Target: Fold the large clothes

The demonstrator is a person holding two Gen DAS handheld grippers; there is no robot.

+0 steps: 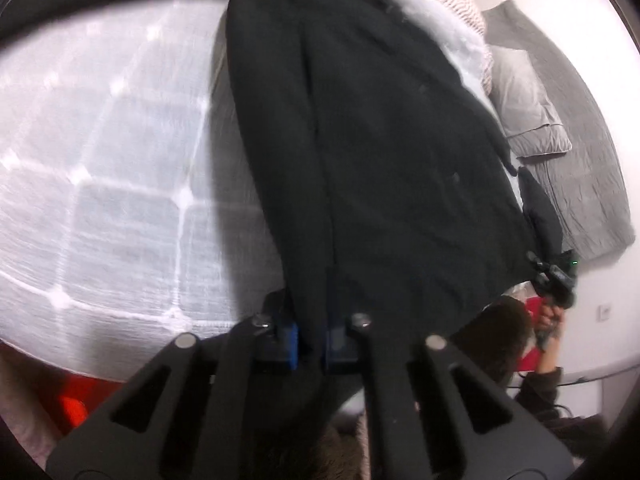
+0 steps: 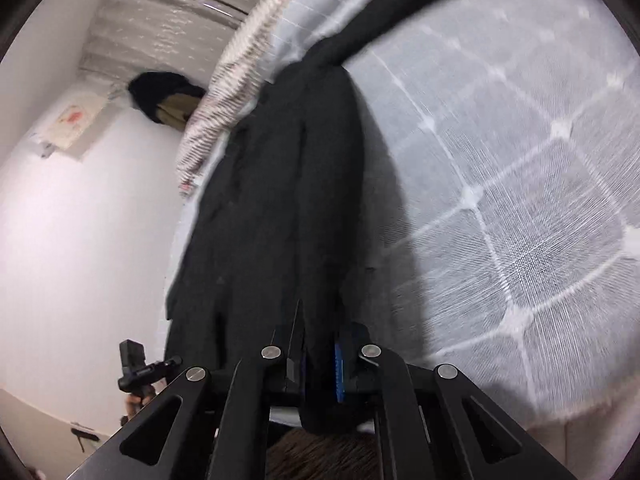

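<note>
- Left gripper (image 1: 310, 344): clamped on the near edge of a black coat (image 1: 380, 152). Cloth runs between the blue-lined fingers (image 1: 294, 346), jaws drawn tight onto it.
- Right gripper (image 2: 318, 368): also closed on the black coat (image 2: 280, 220), fabric pinched between its fingers, a blue pad (image 2: 339, 372) showing on the right side.
- Coat lifted at the near edge and stretching away from both grippers toward the far side of the bed. In the left wrist view it spreads broad, with a fold line running lengthwise.
- In the right wrist view a sleeve (image 2: 400, 12) trails off to the far right across the quilt (image 2: 520, 200).
- Quilt: white, stitched in large squares, covering the bed under the coat; seen left of the coat in the left wrist view (image 1: 100, 180).
- Striped pink-and-white cloth (image 2: 240, 80) lies along the coat's far left edge in the right wrist view.
- Grey pillow (image 1: 524, 108) and grey blanket (image 1: 580, 184) sit right of the coat in the left wrist view.
- The right gripper's body shows at the coat's near right corner in the left wrist view (image 1: 554, 280); the left gripper's at the lower left in the right wrist view (image 2: 140, 368).
- Both views blurred.
</note>
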